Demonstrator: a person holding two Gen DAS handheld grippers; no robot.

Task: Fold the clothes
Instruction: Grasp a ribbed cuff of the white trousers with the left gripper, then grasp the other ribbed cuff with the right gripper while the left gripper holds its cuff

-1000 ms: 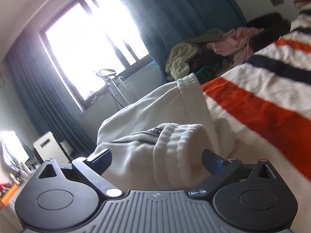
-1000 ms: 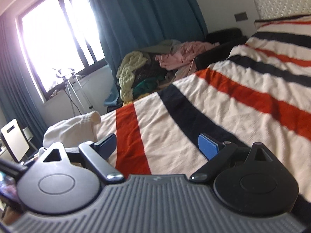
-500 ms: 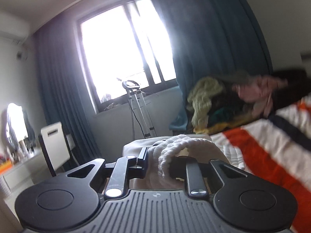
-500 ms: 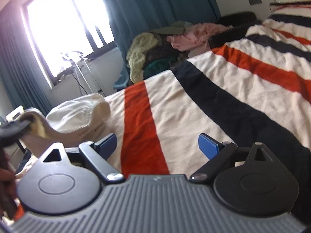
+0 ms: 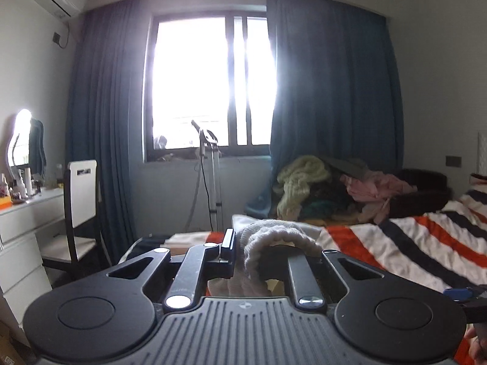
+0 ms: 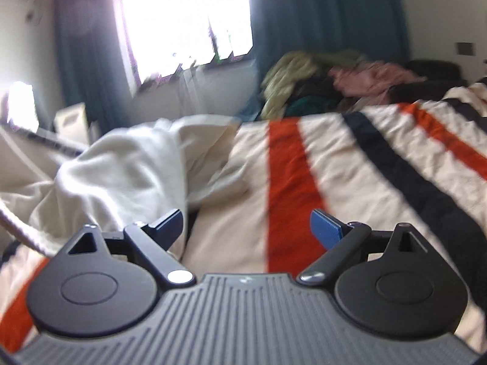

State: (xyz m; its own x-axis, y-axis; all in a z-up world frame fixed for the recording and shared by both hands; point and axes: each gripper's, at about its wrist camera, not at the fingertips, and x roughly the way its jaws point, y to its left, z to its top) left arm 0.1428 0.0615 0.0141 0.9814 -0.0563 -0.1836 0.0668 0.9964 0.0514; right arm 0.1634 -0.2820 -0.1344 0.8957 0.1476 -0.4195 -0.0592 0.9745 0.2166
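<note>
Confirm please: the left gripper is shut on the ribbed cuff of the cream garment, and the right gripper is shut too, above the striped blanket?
Not quite. The right gripper is open, its fingers wide apart above the striped blanket, as the right wrist view shows. The left gripper is indeed shut on the ribbed cuff.

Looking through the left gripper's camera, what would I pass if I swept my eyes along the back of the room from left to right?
Mirror → white chair → window with a stand below it → pile of clothes → striped bedspread.
</note>
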